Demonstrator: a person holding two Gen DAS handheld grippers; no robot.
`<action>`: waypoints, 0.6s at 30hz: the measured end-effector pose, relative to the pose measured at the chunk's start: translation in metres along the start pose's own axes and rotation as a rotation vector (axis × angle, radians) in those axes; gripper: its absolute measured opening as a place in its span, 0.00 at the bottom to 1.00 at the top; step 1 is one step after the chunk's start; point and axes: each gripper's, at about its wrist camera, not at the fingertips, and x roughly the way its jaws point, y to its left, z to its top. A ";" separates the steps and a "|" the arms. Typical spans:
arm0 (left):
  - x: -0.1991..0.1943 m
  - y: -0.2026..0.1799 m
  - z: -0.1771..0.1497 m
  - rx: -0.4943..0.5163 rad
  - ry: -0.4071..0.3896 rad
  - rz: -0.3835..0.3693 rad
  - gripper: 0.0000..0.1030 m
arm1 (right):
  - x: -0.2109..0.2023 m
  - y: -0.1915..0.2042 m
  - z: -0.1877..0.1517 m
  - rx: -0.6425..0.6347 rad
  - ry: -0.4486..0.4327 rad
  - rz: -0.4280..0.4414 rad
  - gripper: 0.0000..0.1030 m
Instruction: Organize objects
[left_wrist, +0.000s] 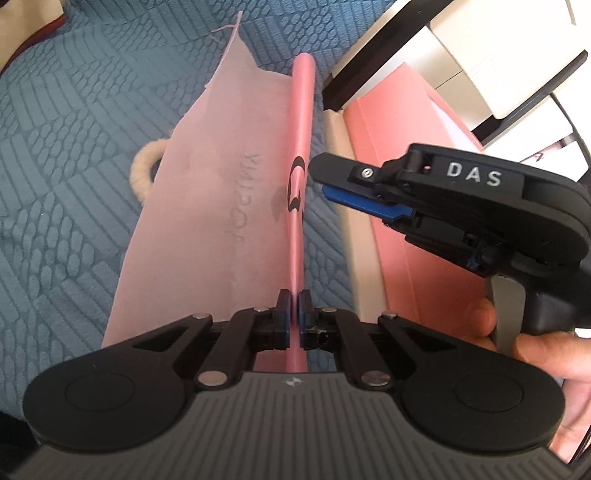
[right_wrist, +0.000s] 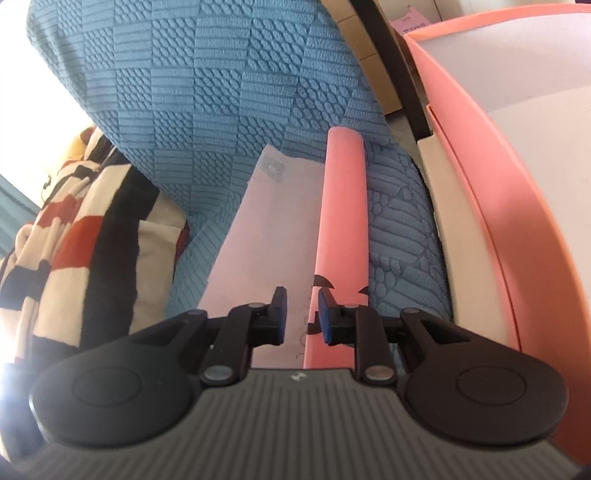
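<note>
A pink paper bag (left_wrist: 229, 206) lies on a blue quilted cover, one panel flat, another standing up on edge (left_wrist: 301, 147). My left gripper (left_wrist: 294, 317) is shut on the near end of that upright edge. My right gripper (left_wrist: 332, 184) hovers to the right of the edge, near the black logo; its jaws look nearly together from the side. In the right wrist view the right gripper (right_wrist: 303, 314) is open, with the upright pink panel (right_wrist: 341, 206) running past its right finger and the pale panel (right_wrist: 258, 236) below.
The blue quilted cover (left_wrist: 74, 147) spans the scene. A cream rope handle (left_wrist: 142, 173) pokes out left of the bag. A pink box (right_wrist: 517, 184) with a beige rim stands on the right. A striped cushion (right_wrist: 74, 240) lies on the left.
</note>
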 end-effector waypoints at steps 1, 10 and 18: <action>0.001 0.001 0.000 -0.008 0.003 0.003 0.05 | 0.004 -0.001 -0.001 0.006 0.012 0.000 0.22; 0.003 0.004 0.001 -0.028 0.028 0.048 0.06 | 0.029 0.001 -0.008 -0.001 0.082 -0.016 0.22; 0.002 0.008 0.005 -0.051 0.041 0.076 0.11 | 0.045 0.005 -0.014 -0.053 0.120 -0.047 0.20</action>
